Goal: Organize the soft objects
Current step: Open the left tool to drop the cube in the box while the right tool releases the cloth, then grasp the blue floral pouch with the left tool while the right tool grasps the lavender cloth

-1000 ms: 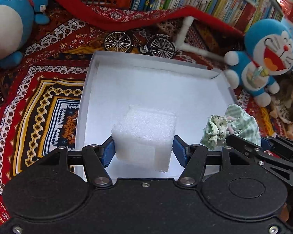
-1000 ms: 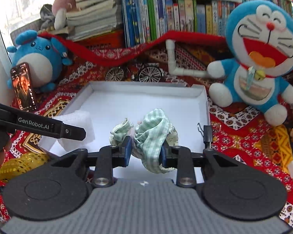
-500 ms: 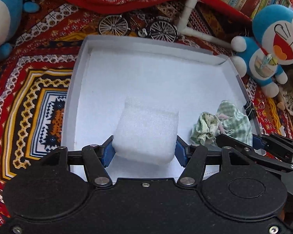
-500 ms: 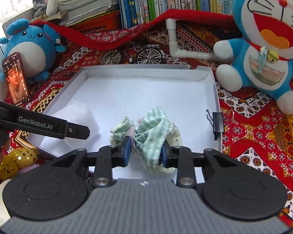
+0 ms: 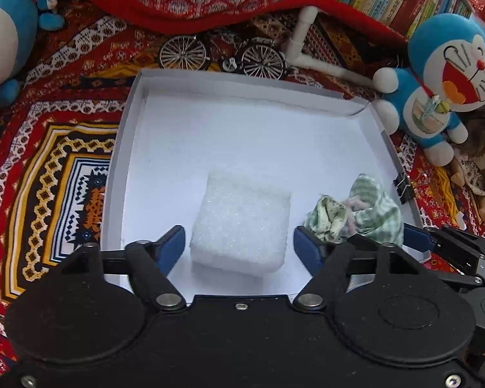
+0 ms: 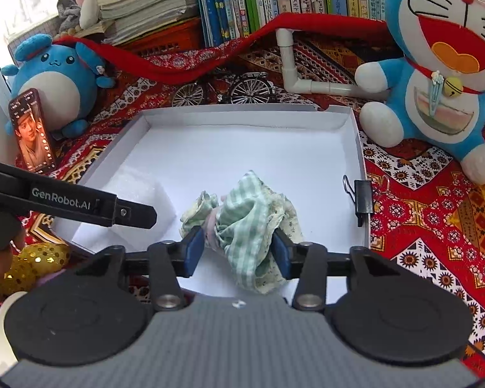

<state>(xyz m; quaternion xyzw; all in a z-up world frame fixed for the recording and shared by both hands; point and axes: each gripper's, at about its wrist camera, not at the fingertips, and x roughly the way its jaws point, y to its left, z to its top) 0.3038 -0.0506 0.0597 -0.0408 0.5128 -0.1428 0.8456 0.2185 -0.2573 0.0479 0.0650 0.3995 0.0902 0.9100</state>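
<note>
The left tongs (image 5: pixel 239 247) are opening: the foam block (image 5: pixel 242 223) sits between the blue pads with a gap on each side, released, flat on the floor of the white box (image 5: pixel 126 148). The block is roughly square, with no clear long axis. The right tongs (image 6: pixel 237 250) are opening too, the crumpled green checked cloth (image 6: pixel 252 223) loose between the pads, bunched upright in the box, just right of the block.
</note>
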